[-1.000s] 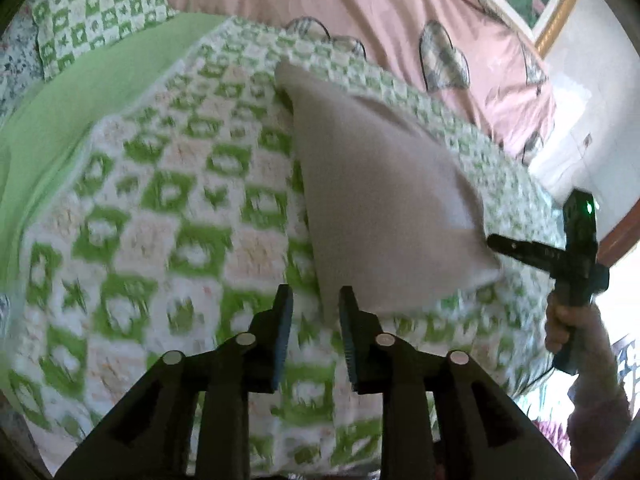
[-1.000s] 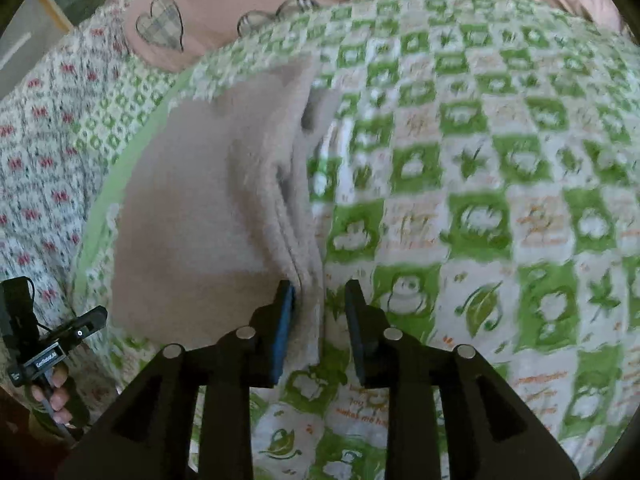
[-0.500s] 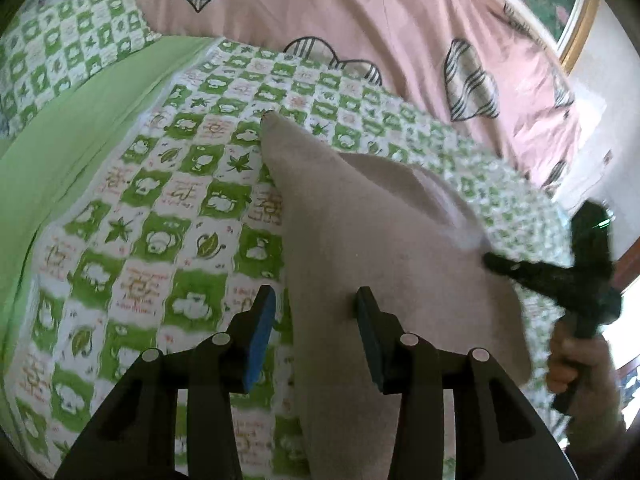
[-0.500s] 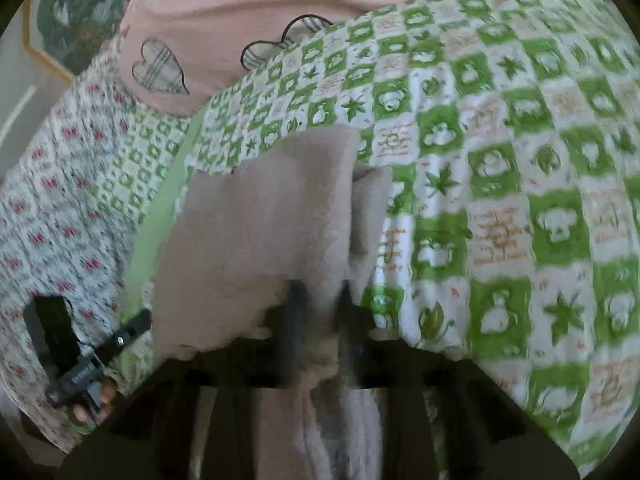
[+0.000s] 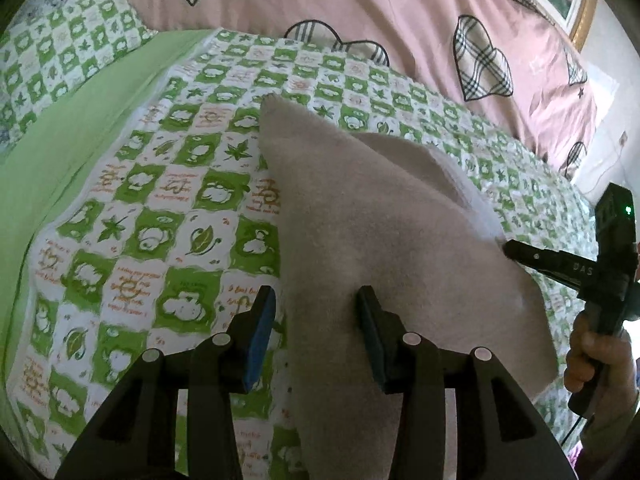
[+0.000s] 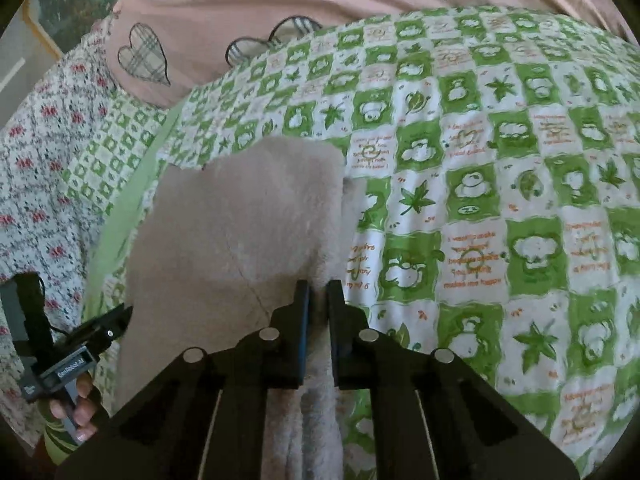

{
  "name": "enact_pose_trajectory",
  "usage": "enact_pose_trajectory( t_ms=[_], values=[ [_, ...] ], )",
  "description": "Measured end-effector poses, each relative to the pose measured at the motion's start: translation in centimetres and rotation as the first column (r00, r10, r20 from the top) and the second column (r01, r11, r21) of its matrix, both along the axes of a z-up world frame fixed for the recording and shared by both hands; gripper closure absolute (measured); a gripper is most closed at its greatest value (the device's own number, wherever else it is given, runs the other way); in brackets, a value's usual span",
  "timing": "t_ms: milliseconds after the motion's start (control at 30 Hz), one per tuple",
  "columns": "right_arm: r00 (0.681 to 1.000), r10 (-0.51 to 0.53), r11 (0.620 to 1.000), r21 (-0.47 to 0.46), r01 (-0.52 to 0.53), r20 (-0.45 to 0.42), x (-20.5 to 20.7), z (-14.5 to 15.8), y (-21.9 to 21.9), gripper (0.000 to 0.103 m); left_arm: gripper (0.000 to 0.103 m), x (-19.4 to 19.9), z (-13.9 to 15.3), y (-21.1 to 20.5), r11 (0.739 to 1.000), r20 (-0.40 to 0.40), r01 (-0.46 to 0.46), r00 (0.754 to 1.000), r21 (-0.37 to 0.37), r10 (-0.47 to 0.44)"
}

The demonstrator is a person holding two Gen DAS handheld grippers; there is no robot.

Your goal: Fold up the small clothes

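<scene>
Left wrist view: left gripper [image 5: 316,312] has its fingers [image 5: 260,320] spread wide, wider than 1.0 s ago when they sat near together short of the cloth. Nothing is clamped. The left finger is over the green checked bedspread [image 5: 160,216], the right finger over the beige fleece garment [image 5: 380,248], so the garment's left edge runs between them. Garment now rises as a lifted sheet, far corner still down on the bedspread near the pink heart quilt [image 5: 360,12]; a second ago it lay flatter. Right gripper [image 5: 516,250] bites the garment's right edge, hand [image 5: 600,364] below it. Plain green sheet [image 5: 72,136] borders the bedspread's left edge; wide open bedspread on that side.

Right wrist view: right gripper [image 6: 318,292] fingers [image 6: 302,320] are pressed together on a fold of the beige fleece garment [image 6: 248,224], which hangs down between them. 1.0 s ago they were apart at the garment's edge. Left gripper [image 6: 120,316] sits at the garment's lower left; contact there is probably none, view is too oblique to tell. Bedspread [image 6: 520,208] right of the garment is open to its right edge. Floral sheet [image 6: 36,168] lies beyond the left edge.
</scene>
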State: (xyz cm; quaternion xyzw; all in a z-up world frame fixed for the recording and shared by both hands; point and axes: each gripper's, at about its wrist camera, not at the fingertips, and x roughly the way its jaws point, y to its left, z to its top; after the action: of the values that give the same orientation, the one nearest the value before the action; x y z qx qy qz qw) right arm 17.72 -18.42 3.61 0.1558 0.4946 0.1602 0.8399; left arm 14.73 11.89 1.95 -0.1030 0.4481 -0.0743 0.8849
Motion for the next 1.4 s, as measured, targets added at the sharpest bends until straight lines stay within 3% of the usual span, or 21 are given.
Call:
enact_pose_trajectory(
  t_ms=[233,467,633,733,900,1000,1400],
  values=[
    [0.998,-0.02,1.0,0.024,0.019,0.056,-4.1,2.9,-1.1,0.092,0.061,-3.7,0.5,0.9,0.999,-0.013,-0.013,1.0,-0.046,0.012],
    [0.999,0.015,0.997,0.072,-0.019,0.051,-9.1,3.3,-0.4,0.092,0.061,-8.2,-0.1,0.8,0.999,-0.04,0.012,0.999,-0.038,-0.013],
    [0.997,0.077,0.997,0.025,-0.077,0.028,-11.3,2.2,1.4,0.092,0.061,-9.5,-1.0,0.6,0.999,-0.059,0.031,0.998,-0.011,-0.031],
    [0.998,0.051,0.998,-0.043,-0.052,-0.029,-11.5,0.1,1.1,0.092,0.061,-9.7,-1.4,0.6,0.999,-0.068,0.033,0.997,-0.002,-0.033],
    [0.999,0.002,0.998,-0.063,-0.005,-0.051,-12.1,-1.2,-0.2,0.092,0.059,-10.0,-2.3,0.5,0.999,-0.09,0.033,0.995,0.033,-0.03],
    [0.998,-0.026,0.998,-0.064,0.022,-0.053,-12.4,-0.9,-0.9,0.083,0.059,-10.4,-2.2,0.6,0.999,-0.087,0.027,0.996,0.03,-0.025],
    [0.997,0.005,0.999,-0.05,-0.001,0.077,-15.4,3.2,0.0,0.083,0.059,-12.5,-1.2,1.0,0.998,-0.069,0.039,0.997,0.045,-0.036]
  ],
)
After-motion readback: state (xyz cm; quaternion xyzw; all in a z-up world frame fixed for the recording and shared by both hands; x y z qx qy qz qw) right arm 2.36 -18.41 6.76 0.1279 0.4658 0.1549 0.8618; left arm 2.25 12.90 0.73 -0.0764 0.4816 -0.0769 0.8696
